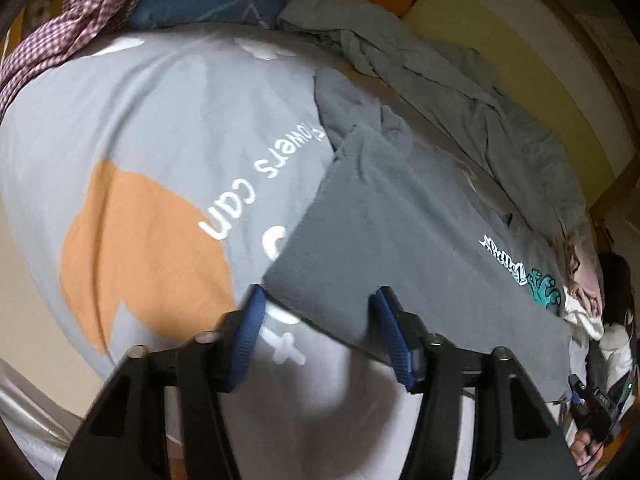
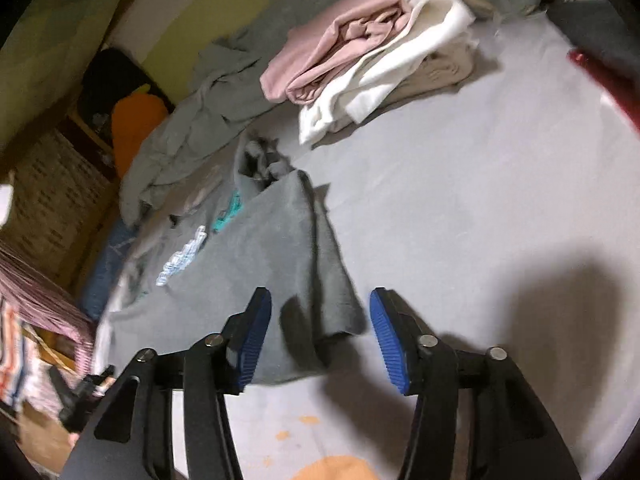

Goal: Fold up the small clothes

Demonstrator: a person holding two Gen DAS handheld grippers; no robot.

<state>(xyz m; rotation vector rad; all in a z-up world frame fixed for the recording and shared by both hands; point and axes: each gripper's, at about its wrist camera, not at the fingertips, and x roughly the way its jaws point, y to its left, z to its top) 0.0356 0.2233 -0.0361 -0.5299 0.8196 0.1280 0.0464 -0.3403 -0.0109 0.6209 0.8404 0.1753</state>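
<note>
While the dark grey T-shirt [image 1: 400, 232] lies partly folded on the grey printed bedsheet [image 1: 160, 120], both grippers sit at its near hem with jaws apart and nothing clamped. Left gripper [image 1: 316, 332]: fingers spread, the shirt's near edge running between the blue pads [image 1: 250, 328], no pinch visible. Right gripper [image 2: 320, 336]: fingers equally spread, a rumpled shirt corner lying loose between them, pads not pressing it. Progress, judged: one fold looks done, since the shirt shows a straight doubled edge with its teal-and-white print [image 1: 528, 276] facing up; a sleeve or corner at the near right end is bunched, so more folds and a tidy-up look pending. Beyond the shirt, on the far side, a stack of folded clothes [image 2: 372, 48] reads as finished: one pink, one white, one beige piece countable. Just past the shirt toward the wall, one crumpled pale grey garment [image 2: 200, 120] looks unfolded. Count: two grippers, one shirt in work, three stacked pieces, one crumpled piece left.
</note>
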